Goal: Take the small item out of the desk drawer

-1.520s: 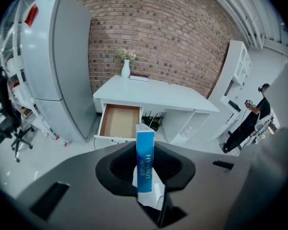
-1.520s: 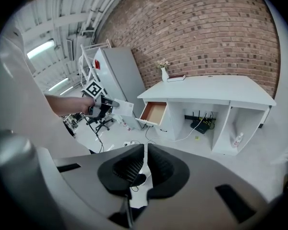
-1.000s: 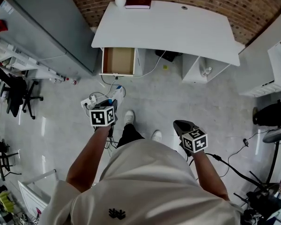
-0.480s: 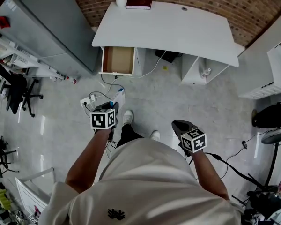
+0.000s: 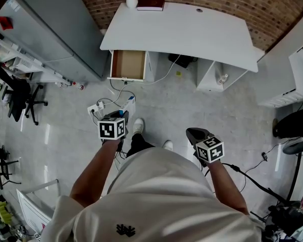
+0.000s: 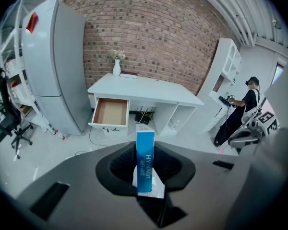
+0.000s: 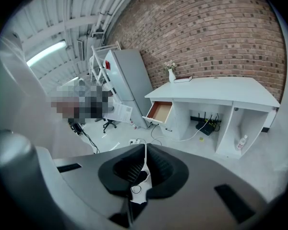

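Now the left gripper (image 6: 145,150) clamps a blue box (image 6: 145,169).

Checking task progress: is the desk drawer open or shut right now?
Open. The drawer juts out from the white desk, its brown inside showing.

A red-brown brick wall (image 5: 283,14) is seen at the far side, and a white curved-top desk (image 5: 192,34) is set against it. A tall grey metal cabinet (image 5: 50,29) is placed to the desk's left. The floor (image 5: 161,100) is laid in pale grey polished material. A black office chair (image 5: 17,102) is seen at the far left and a white shelving unit (image 5: 300,69) at the right. A lit strip lamp (image 7: 47,51) is mounted overhead.
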Available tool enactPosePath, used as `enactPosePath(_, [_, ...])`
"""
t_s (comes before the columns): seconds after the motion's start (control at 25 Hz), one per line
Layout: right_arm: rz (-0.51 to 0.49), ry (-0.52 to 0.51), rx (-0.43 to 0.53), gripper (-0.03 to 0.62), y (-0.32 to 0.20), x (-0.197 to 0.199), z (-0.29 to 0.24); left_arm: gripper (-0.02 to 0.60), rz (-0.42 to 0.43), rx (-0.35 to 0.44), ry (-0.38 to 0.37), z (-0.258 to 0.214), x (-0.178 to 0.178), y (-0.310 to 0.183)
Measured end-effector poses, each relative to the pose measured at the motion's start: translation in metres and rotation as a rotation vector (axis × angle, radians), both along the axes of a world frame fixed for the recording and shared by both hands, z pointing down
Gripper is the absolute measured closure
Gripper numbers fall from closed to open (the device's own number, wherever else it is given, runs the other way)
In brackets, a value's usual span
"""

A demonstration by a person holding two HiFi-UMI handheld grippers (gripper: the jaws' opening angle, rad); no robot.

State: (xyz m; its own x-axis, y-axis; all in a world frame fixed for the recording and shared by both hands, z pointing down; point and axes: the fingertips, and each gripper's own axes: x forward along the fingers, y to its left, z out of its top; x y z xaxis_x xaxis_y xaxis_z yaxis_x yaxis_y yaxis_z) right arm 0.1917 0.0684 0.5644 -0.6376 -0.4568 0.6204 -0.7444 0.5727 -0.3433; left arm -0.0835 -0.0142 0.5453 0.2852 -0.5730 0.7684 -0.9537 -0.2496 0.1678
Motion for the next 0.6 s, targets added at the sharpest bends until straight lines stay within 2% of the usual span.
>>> enactPosePath(0.6, [-0.022, -0.003, -0.001, 0.56, -0.0021, -0.0025, 0.0054, 0.491, -0.002, -0.008, 0.017, 0.0079, 0.0066, 0.0033])
